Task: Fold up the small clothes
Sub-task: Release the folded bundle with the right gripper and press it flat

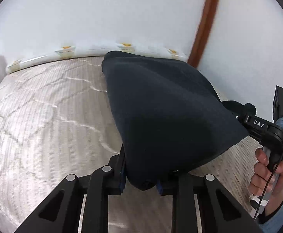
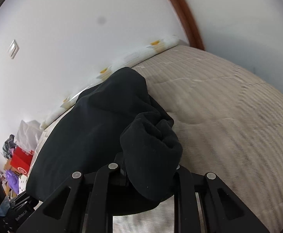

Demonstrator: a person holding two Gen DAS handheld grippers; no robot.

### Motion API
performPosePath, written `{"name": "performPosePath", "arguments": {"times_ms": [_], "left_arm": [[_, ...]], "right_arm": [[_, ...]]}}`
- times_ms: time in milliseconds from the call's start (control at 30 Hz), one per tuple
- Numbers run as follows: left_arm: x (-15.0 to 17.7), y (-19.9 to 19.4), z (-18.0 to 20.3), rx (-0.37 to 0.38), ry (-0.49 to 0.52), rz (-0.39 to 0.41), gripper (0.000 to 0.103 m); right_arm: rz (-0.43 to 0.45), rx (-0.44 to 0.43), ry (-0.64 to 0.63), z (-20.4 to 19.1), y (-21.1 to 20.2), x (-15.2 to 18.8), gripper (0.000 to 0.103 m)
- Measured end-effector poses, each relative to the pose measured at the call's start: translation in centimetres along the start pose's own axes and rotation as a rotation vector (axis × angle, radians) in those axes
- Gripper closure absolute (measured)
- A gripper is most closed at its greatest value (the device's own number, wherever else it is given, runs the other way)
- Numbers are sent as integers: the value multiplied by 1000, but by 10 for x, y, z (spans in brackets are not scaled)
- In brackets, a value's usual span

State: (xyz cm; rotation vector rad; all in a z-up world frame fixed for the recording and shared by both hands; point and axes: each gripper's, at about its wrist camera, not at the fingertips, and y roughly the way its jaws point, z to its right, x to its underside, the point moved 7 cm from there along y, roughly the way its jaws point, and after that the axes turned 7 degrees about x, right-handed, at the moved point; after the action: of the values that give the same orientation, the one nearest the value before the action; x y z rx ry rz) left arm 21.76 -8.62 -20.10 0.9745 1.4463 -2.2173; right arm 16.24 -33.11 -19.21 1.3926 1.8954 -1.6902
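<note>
1. The left gripper (image 1: pixel 141 184) has its fingers clamped on one edge of the dark garment (image 1: pixel 161 106).
2. The right gripper (image 2: pixel 151 176) pinches a bunched end of the same garment (image 2: pixel 95 128).
3. The cloth hangs stretched between both, lifted above the beige striped bed (image 1: pixel 44 116), near the white wall (image 1: pixel 102 9).

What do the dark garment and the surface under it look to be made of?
Dark garment: soft, matte knit, possibly fleece or jersey; it drapes in rounded folds without shine and bunches thickly at the right gripper. Bed cover: quilted woven textile, beige with fine ribbed stripes and stitched seams; slight sheen, fibre unclear.
</note>
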Motion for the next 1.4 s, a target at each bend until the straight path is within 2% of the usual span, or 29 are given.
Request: {"name": "performPosePath", "arguments": {"times_ms": [300, 433, 567, 667, 700, 767, 833, 900, 967, 1067, 1133, 1167, 1267, 1400], "left_arm": [[14, -41, -88, -98, -83, 8, 81], [27, -49, -108, -93, -88, -30, 81], [34, -49, -105, -100, -51, -39, 78], [38, -51, -103, -96, -40, -37, 78], [38, -52, -106, -91, -43, -41, 77], [43, -58, -108, -88, -53, -52, 67], [48, -62, -105, -59, -62, -67, 66], [55, -73, -100, -17, -71, -76, 66], [58, -84, -94, 5, -66, -64, 64], [53, -107, -85, -7, -34, -12, 50], [43, -119, -80, -19, -6, 21, 49], [38, -122, -80, -19, -1, 29, 48], [21, -120, -84, -32, -8, 44, 47], [2, -93, -98, -66, -15, 20, 47]], "right_arm": [[-46, -110, -117, -102, 33, 17, 84], [-43, -136, -177, -128, 36, 26, 83], [-23, -121, -218, -115, 22, 29, 77], [1, -79, -249, -101, 5, 29, 67], [20, -60, -264, -98, -4, 27, 67], [67, -37, -289, -97, -20, 21, 66], [139, -16, -303, -102, -37, 12, 65], [160, -41, -319, -113, -41, 9, 65], [142, -62, -349, -125, -33, 12, 69], [80, -32, -384, -127, -8, 26, 86], [47, 40, -379, -116, 5, 33, 87], [35, 49, -376, -112, 9, 36, 87], [17, 31, -358, -104, 5, 38, 87], [20, 34, -379, -103, -9, 34, 87]]}}
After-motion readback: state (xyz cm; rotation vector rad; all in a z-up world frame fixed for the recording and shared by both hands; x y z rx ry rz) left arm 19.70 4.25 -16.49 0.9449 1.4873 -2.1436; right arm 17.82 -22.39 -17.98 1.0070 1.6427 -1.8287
